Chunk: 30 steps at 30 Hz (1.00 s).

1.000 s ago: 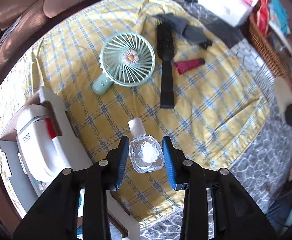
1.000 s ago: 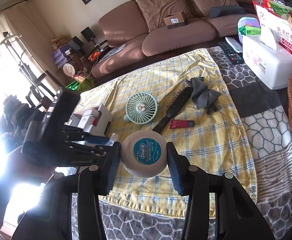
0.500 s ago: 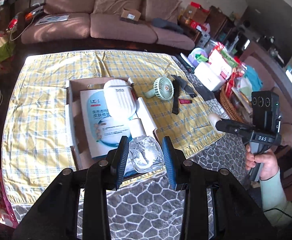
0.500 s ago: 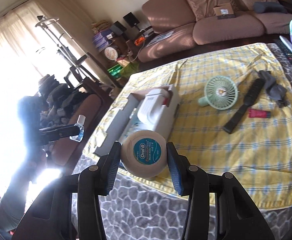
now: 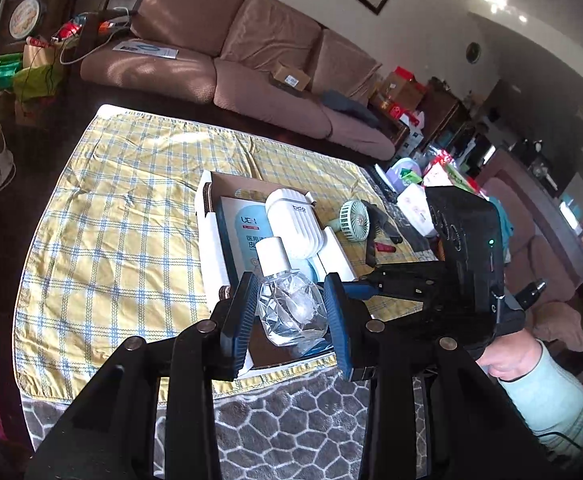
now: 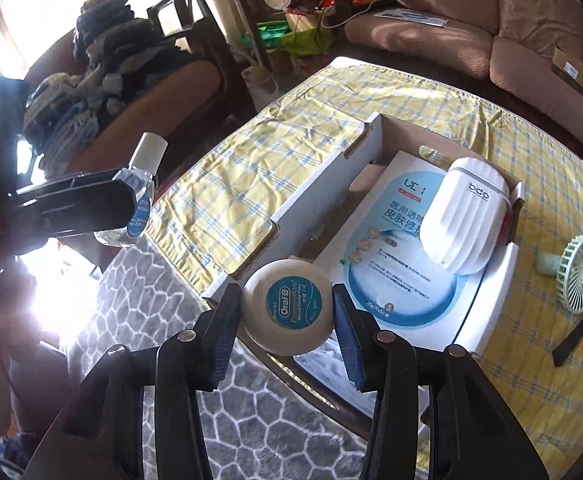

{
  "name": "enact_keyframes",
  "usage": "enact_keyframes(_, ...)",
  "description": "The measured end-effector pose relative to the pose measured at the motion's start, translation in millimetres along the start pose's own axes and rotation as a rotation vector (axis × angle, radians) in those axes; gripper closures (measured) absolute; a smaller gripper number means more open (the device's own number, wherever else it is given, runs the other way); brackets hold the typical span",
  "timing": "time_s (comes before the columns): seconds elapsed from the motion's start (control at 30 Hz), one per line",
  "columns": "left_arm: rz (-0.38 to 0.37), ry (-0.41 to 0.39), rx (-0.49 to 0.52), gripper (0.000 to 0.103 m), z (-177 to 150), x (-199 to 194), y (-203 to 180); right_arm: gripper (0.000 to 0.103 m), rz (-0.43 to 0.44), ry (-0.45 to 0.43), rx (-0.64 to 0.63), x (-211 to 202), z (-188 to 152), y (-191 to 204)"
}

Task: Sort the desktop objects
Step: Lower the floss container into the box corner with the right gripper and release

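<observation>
Transport is the step in hand: both tools carry a thing toward the open cardboard box [image 6: 323,184] on the checked cloth [image 5: 123,216] over the bench. Leftmost, the left tool [image 5: 291,312] is clamped on a clear faceted bottle [image 5: 291,304], white cap forward, held above the box's near end. Further right, the right tool [image 6: 285,316] is closed partway around a round floss case [image 6: 287,308], hanging over the box's near corner. Next, I judge, each must lower into free space beside the white device [image 6: 465,220] and release.
</observation>
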<state>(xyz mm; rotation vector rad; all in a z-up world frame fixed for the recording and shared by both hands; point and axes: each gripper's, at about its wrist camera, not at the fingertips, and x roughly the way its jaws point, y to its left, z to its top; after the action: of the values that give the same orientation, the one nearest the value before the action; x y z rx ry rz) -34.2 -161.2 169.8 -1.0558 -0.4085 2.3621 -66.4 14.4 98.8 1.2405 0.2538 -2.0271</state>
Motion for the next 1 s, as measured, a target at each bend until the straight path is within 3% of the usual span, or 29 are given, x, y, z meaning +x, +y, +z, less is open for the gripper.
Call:
enact_keyframes(0.17, -0.019, -0.031, -0.01, 0.071, 2.8, -4.2, 14.2, 0.057, -0.073, 0.094, -0.079, 33.4, 3.1, 16.4)
enact_keyframes(0.37, -0.051, -0.032, -0.027, 0.071, 1.1, 0.8, 23.5, 0.057, -0.065, 0.129, -0.048, 49.0, 1.8, 13.7)
enact_keyframes(0.53, -0.107, 0.023, -0.092, 0.071, -5.9, 23.6, 36.7, 0.057, -0.043, 0.149, -0.027, 49.1, -0.4, 13.7)
enact_keyframes(0.73, -0.137, 0.04, -0.113, 0.071, -12.1, 35.7, 35.5, 0.056, -0.039, 0.152, -0.031, 49.3, -1.2, 11.9)
enact_keyframes(0.87, -0.147, 0.046, -0.112, 0.071, -13.5, 39.3, 32.8, 0.044, 0.014, 0.133, 0.034, 43.5, 0.2, 5.2)
enact_keyframes(1.0, -0.157, 0.043, -0.111, 0.071, -12.5, 39.5, 30.6, 0.043, 0.018, 0.084, 0.087, 26.0, 4.1, -3.6)
